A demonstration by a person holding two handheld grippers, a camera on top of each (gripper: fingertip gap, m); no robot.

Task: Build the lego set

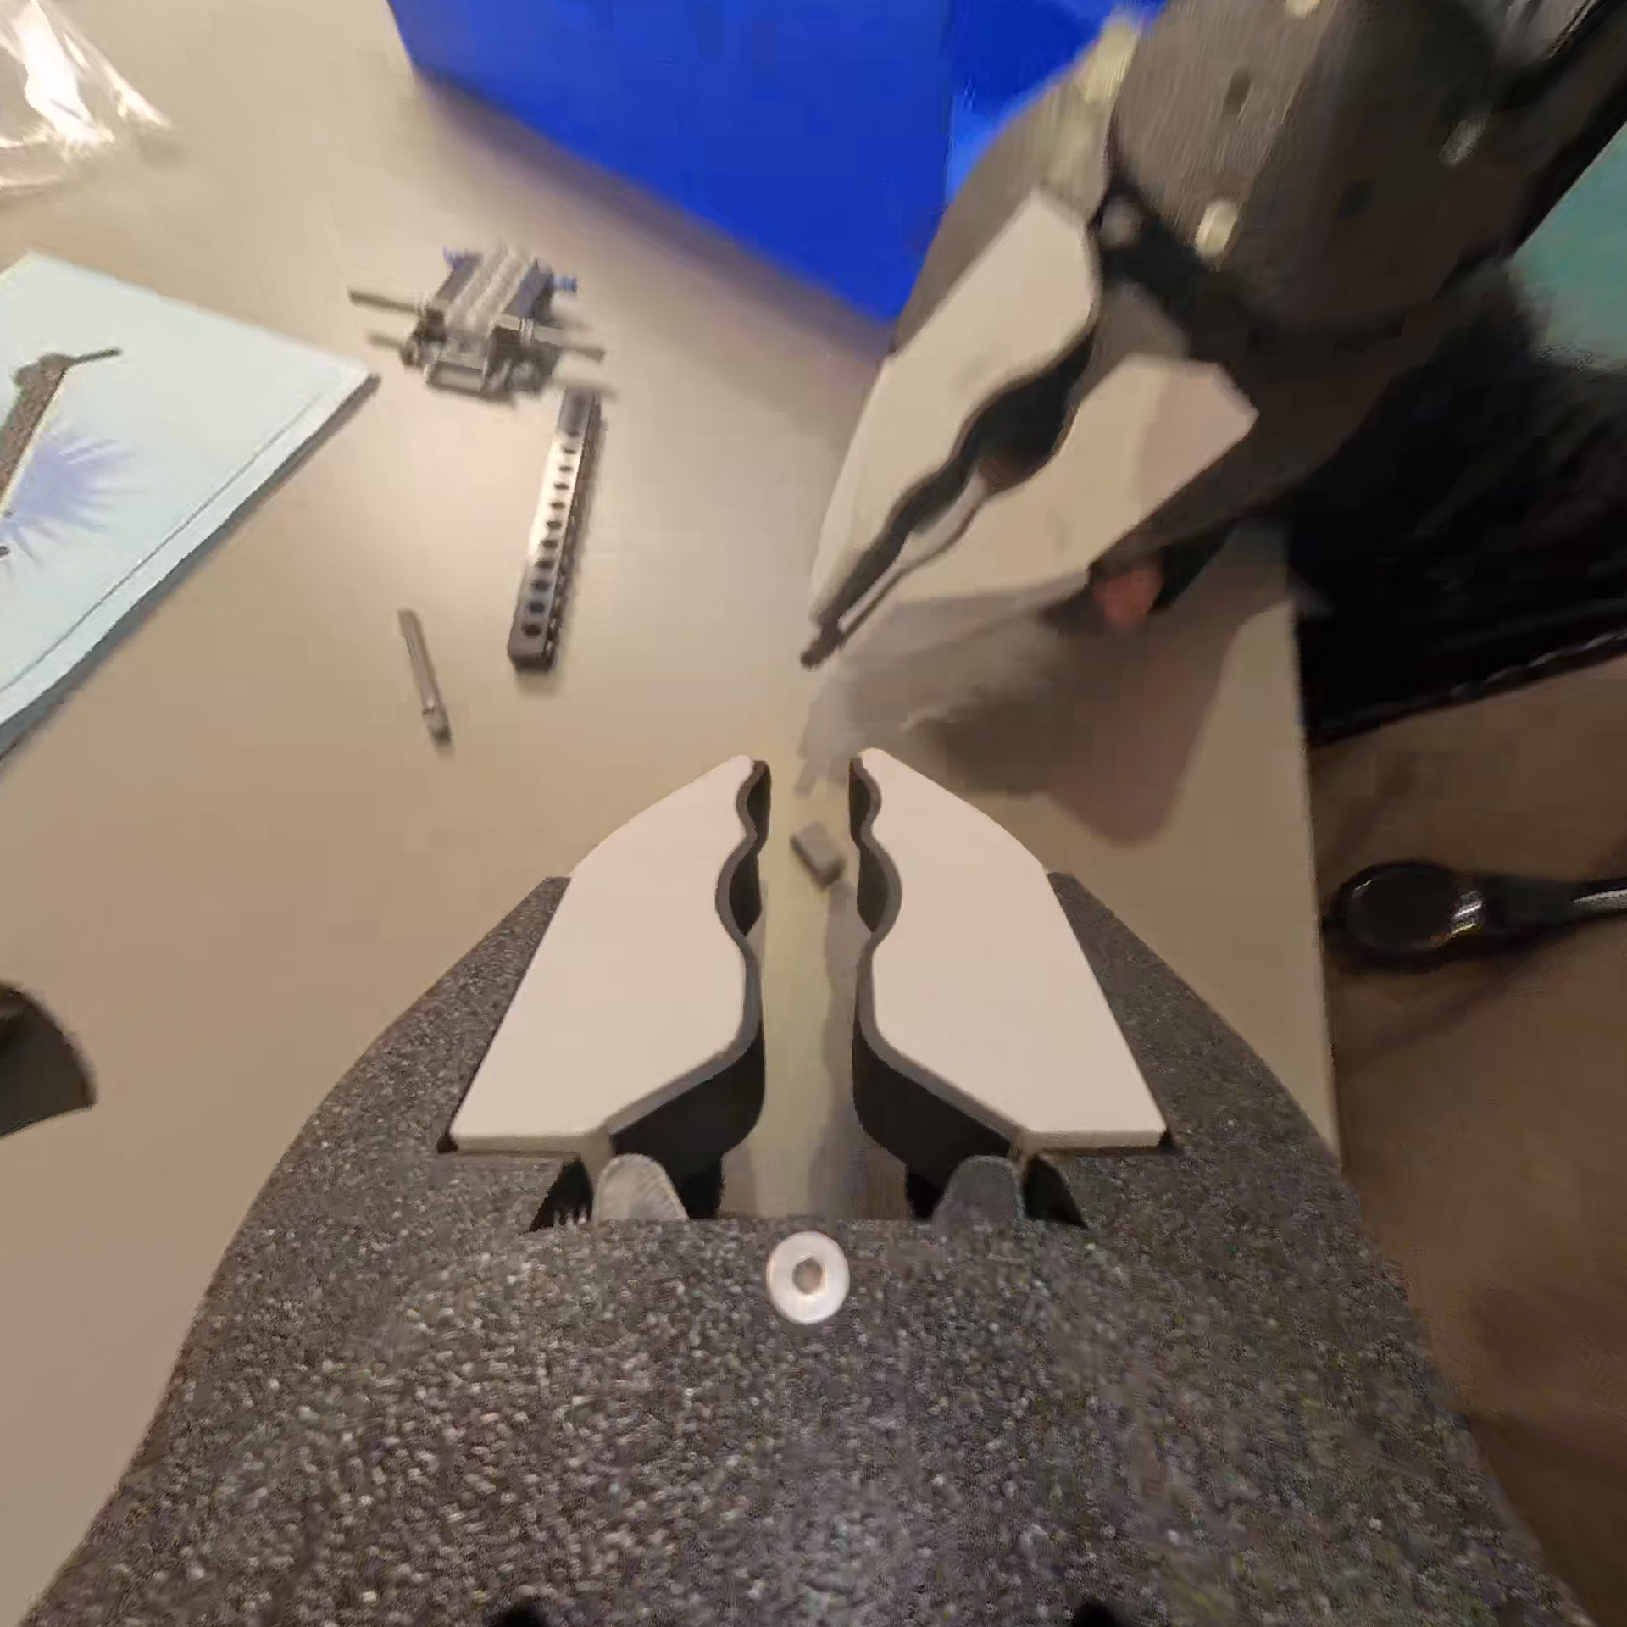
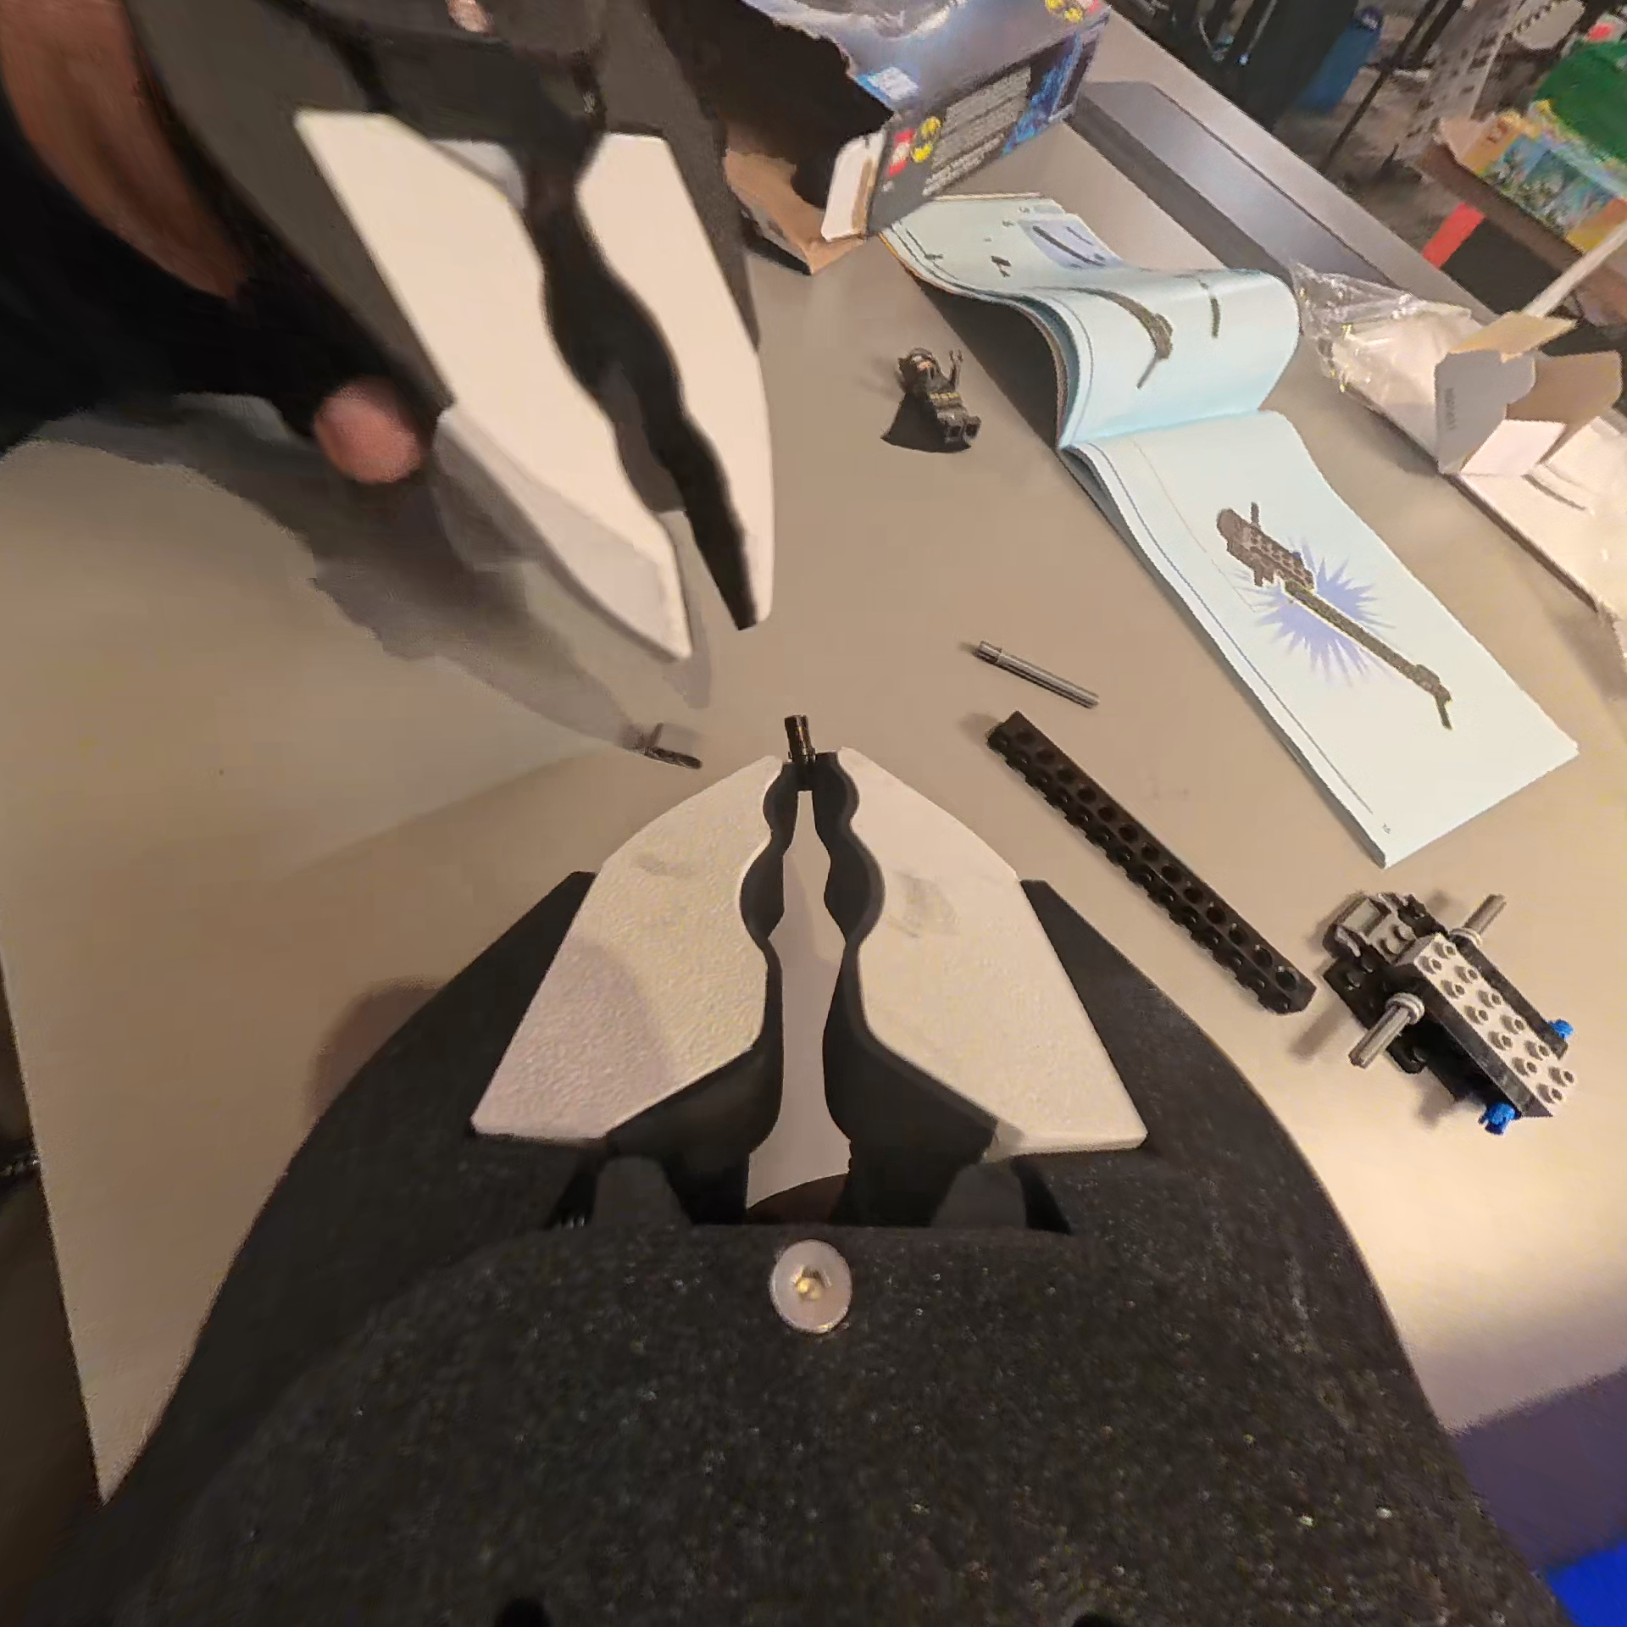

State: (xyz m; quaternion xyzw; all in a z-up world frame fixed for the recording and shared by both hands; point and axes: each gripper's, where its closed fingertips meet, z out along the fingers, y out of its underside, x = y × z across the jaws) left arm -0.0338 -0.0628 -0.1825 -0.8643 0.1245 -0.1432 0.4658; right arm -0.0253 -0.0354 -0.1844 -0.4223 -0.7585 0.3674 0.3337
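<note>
The right gripper (image 2: 806, 764) pinches a small black ribbed peg (image 2: 799, 739) at its tips, while at ten o'clock the left gripper (image 1: 806, 775) hangs spread over a small grey block (image 1: 817, 852) on the smooth beige table (image 1: 264, 880).

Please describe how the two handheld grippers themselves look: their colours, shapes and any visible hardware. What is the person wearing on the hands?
Both grippers, left and right, have a black, grainy, rounded body with one silver screw at its centre. Each carries two flat, pale grey fingers tapering to a tip, with wavy dark inner pads. The hand seen on the left gripper appears to wear a black fingerless glove; no cables show.
</note>
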